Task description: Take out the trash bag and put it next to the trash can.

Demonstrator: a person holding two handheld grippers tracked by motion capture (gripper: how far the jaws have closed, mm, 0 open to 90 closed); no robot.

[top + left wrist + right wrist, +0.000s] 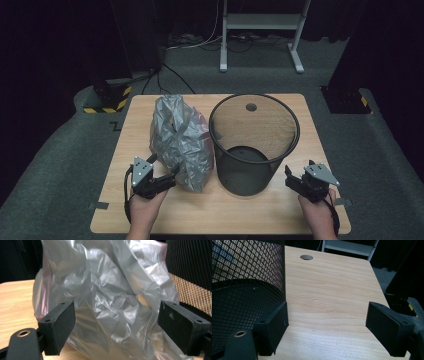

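Silvery plastic, crumpled and half see-through: the bag (180, 142) stands on the wooden table (125, 150), just left of the black mesh bin (254, 145) and touching or nearly touching it. My left gripper (172, 176) sits at the bag's near bottom corner, jaws spread wide with nothing between them yet. My right gripper (289, 176) waits beside the bin's base, jaws just as wide and empty.

I judge this the reach before the first grab. Next the left jaws need to close on a fold of bag, firmly, since thin film slips.

From the left gripper view, the bag (107, 302) shows a pinkish tinge at its edges and the bin's wall (192, 262) right behind. From the right gripper view, I see the mesh (244, 282) close beside my jaw and a round hole (306, 257) in the tabletop.
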